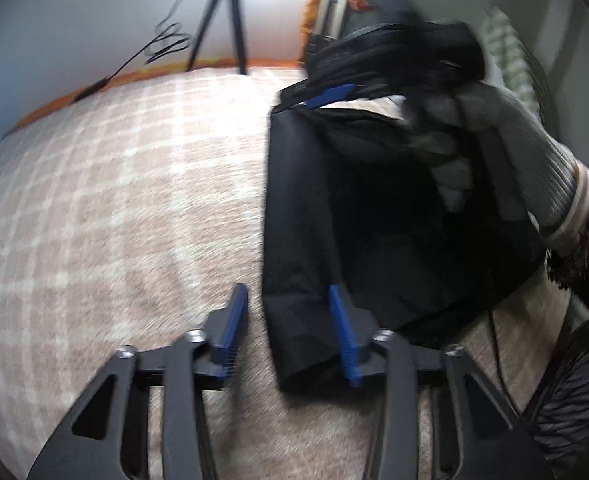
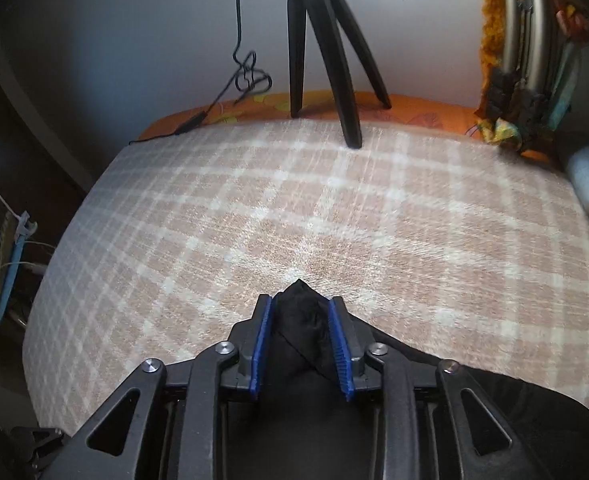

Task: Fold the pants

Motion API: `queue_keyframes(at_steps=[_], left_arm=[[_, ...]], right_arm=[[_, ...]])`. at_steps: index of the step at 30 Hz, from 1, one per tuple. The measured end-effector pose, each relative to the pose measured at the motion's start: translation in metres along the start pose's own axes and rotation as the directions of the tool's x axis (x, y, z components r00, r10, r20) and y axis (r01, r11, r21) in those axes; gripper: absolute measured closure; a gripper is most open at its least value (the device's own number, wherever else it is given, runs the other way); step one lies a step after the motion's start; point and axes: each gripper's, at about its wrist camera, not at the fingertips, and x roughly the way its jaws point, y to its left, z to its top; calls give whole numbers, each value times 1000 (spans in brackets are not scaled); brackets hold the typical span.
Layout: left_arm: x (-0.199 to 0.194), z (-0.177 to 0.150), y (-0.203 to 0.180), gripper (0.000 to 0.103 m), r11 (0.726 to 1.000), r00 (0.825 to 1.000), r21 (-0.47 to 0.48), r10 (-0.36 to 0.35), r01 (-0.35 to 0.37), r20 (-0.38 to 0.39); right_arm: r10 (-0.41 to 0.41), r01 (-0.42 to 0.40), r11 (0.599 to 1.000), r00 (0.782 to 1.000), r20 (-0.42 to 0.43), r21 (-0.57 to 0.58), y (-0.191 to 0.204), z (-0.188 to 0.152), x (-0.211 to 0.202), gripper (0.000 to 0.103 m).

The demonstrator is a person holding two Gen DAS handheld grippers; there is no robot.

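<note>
Jaws of the left gripper (image 1: 290, 330) stand wide, its right pad touching the black fabric pants (image 1: 374, 220) lying on the checked beige bedspread (image 1: 114, 200); the right gripper (image 2: 300, 344) clamps a bunched fold, lifted beyond the left gripper.

The pants (image 1: 318, 216) are matt black cloth, the blanket (image 2: 334, 216) a nubby checked weave, the gripper (image 2: 301, 344) matt black plastic with ribbed blue pads (image 2: 259, 344).
</note>
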Motion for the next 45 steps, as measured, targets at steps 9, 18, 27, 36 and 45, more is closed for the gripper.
queue_keyframes(at_steps=[9,18,27,36,45], left_arm=[[7,3,12,57,985,996,-151,-84,81,-15],[19,16,8,57,980,995,-173,-99,96,-4],[19,16,10,75,973,991,-189,-129,132,28],[-1,12,10,83,956,975,-205,-192,212,113],[-14,12,0,83,965,974,-158,-188,207,127]], right_arm=[[69,-64,997,991,-114,47,20,-15,-17,46],[40,-22,993,987,-153,119,18,-16,-9,44],[-53,76,992,974,-222,98,44,-8,14,41],[-231,232,972,908,-350,-40,91,7,48,41],[-341,320,940,866,-365,-119,102,-1,65,72]])
